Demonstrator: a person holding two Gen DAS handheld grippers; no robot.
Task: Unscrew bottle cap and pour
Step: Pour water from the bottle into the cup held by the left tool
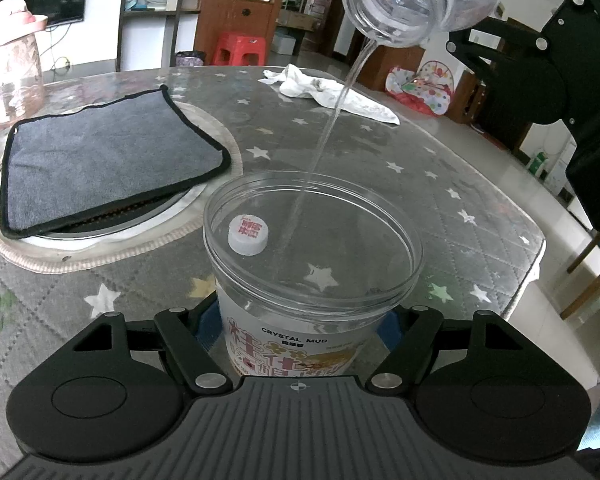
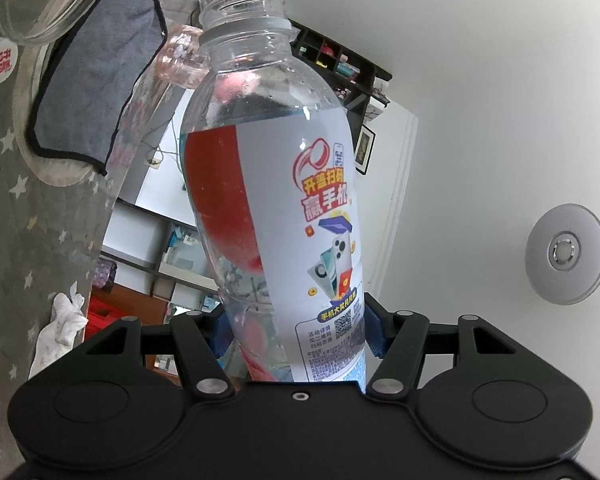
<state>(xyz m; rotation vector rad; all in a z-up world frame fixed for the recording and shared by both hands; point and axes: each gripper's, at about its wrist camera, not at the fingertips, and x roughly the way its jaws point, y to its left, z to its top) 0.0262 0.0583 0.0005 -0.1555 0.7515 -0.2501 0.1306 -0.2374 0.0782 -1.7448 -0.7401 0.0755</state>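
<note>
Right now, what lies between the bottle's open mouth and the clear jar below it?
Only a thin stream of water, falling from the bottle into the clear jar. The left wrist view shows it.

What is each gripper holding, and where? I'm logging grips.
Left gripper clamps the clear jar by its labelled body. Right gripper clamps the bottle by its lower body.

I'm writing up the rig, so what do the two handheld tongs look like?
Both match. The left tongs and right tongs have matte black bodies with round side housings, black linkage arms on silver pins, and blue ribbed pads. A ribbed grey centre plate shows on the left. No cables or sleeves visible.
</note>
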